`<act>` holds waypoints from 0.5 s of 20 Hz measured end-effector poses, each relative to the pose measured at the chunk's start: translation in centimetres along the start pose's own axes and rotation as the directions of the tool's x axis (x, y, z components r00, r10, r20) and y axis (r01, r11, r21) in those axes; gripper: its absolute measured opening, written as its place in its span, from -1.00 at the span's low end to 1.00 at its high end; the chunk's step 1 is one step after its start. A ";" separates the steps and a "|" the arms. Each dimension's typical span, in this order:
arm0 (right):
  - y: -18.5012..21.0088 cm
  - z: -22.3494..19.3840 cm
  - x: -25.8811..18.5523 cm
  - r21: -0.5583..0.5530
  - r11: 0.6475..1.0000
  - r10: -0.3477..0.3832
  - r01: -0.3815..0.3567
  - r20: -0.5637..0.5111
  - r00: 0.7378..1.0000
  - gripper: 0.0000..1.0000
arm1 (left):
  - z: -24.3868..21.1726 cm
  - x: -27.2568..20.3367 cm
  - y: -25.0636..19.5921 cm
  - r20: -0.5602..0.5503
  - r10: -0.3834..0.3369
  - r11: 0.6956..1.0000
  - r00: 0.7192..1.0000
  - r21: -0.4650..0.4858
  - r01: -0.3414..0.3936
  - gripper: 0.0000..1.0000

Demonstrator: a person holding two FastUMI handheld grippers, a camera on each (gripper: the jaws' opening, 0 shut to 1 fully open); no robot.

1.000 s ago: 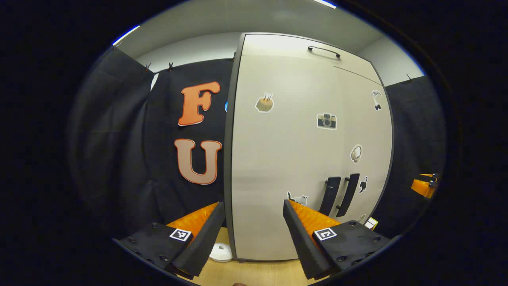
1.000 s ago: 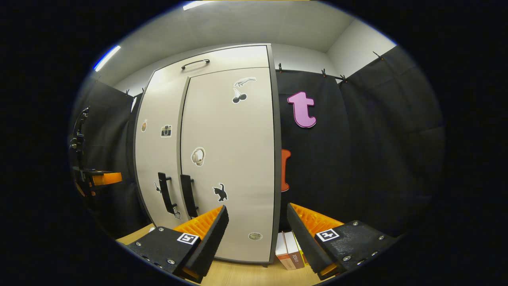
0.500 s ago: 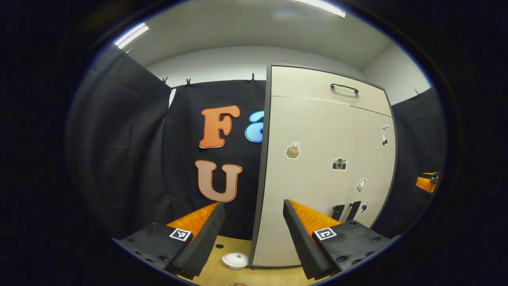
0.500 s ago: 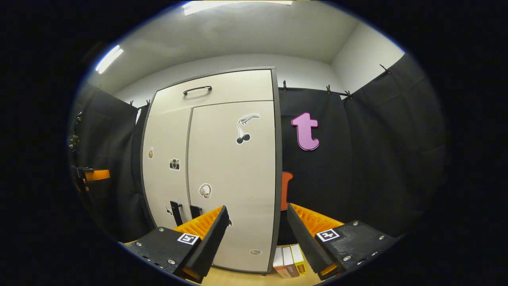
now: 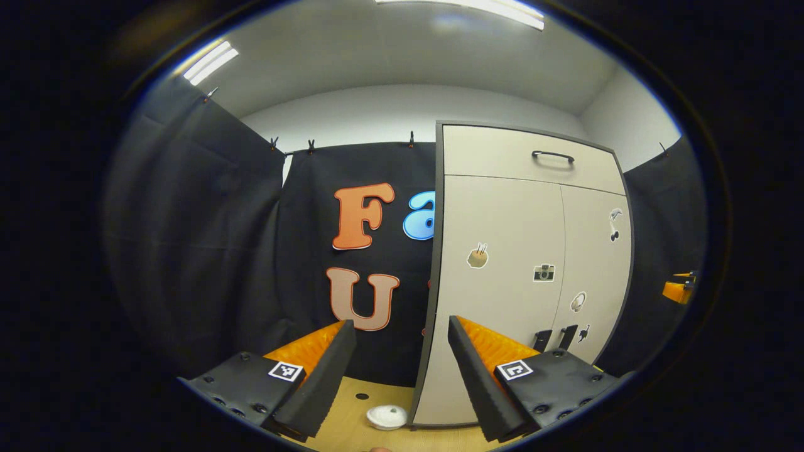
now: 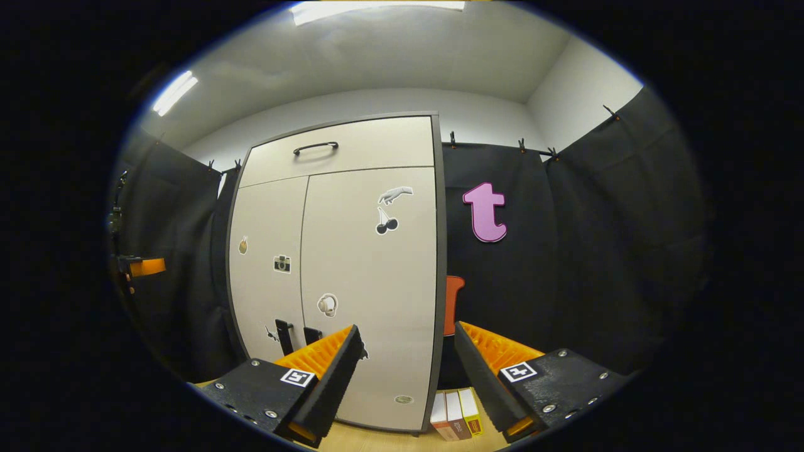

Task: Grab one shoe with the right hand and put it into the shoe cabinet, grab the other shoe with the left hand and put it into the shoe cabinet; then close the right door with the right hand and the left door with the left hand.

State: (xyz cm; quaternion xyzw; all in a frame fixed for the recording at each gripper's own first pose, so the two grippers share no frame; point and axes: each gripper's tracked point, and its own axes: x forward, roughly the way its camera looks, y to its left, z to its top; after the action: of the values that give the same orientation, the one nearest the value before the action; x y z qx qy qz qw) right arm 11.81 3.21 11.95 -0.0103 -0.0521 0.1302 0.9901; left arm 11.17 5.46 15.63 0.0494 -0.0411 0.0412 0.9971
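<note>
Jaws of both grippers stand apart, empty, well clear of the shut shoe cabinet (image 6: pixel 370 270).

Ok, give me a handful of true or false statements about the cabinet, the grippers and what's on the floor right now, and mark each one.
1. Both cabinet doors are closed. True.
2. The right gripper is clamped on a shoe. False: its fingers are apart with nothing between them.
3. A round white object lies on the floor by the cabinet's left corner. True.
4. The left gripper is gripping a door handle. False: it is open and away from the handles.
5. A few boxes stand on the floor at the cabinet's right side. True.
</note>
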 end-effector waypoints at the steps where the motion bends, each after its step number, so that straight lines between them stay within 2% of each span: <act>1: 0.2 0.0 0.0 -0.001 1.000 0.005 -0.005 0.002 1.000 0.83 | 0.0 0.0 0.1 -0.002 0.000 1.000 1.000 0.001 0.000 0.92; 3: 0.3 0.0 -0.1 -0.004 1.000 0.008 -0.008 0.005 1.000 0.82 | -0.1 0.1 0.0 -0.004 0.004 1.000 1.000 0.002 -0.004 0.87; 4: 0.4 -0.1 -0.2 -0.004 1.000 0.006 -0.006 0.005 1.000 0.83 | -0.2 0.1 0.0 -0.006 0.008 1.000 1.000 -0.001 -0.008 0.92; 10: 1.6 -0.2 -0.3 -0.003 1.000 0.006 -0.006 0.004 1.000 0.82 | -0.5 -0.1 0.0 -0.027 0.015 1.000 1.000 -0.010 -0.015 0.92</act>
State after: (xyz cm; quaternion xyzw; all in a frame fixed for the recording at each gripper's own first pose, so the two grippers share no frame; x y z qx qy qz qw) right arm 11.18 4.65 11.66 -0.0116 -0.0542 0.1329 0.9896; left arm 11.11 5.51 15.15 0.0436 -0.0282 0.0490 0.9975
